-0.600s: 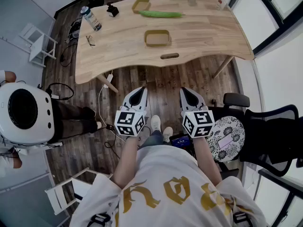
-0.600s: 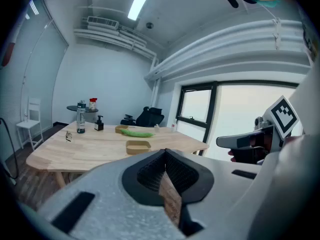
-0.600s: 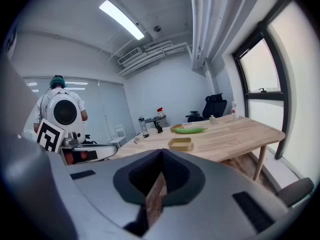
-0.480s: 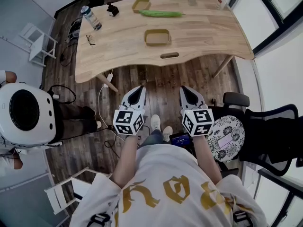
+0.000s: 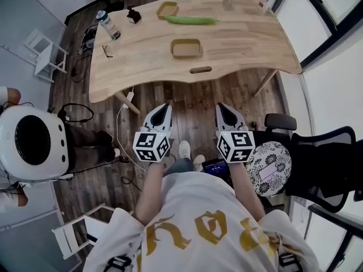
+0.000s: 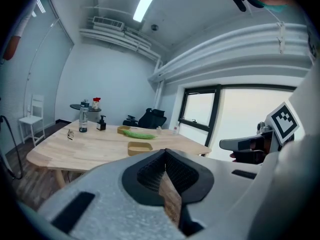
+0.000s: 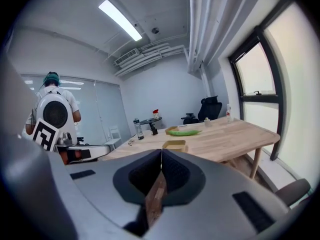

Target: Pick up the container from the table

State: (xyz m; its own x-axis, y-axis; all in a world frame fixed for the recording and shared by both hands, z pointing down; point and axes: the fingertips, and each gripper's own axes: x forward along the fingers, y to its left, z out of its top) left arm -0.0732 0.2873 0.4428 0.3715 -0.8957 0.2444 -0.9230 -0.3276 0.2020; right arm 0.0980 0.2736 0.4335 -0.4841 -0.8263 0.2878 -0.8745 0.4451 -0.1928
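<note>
A shallow tan container (image 5: 186,47) sits on the wooden table (image 5: 238,44) near its front edge; it also shows as a small tan container (image 6: 139,147) in the left gripper view and as the container (image 7: 173,144) in the right gripper view. A second tan container (image 5: 167,8) stands at the table's far side beside a long green vegetable (image 5: 190,20). My left gripper (image 5: 166,107) and right gripper (image 5: 220,107) hover side by side over the floor, well short of the table. Both are shut with nothing between their jaws.
A water bottle (image 5: 108,24), a small dark dispenser (image 5: 134,15) and glasses (image 5: 107,50) lie at the table's left end. A person with a round white backpack (image 5: 32,143) stands at left. A patterned stool (image 5: 271,166) and black chair (image 5: 329,163) are at right. Cables cross the floor.
The view has shifted slightly, so the table sits a bit higher in the picture. The left gripper's marker cube has drifted a little left. Both grippers stay shut.
</note>
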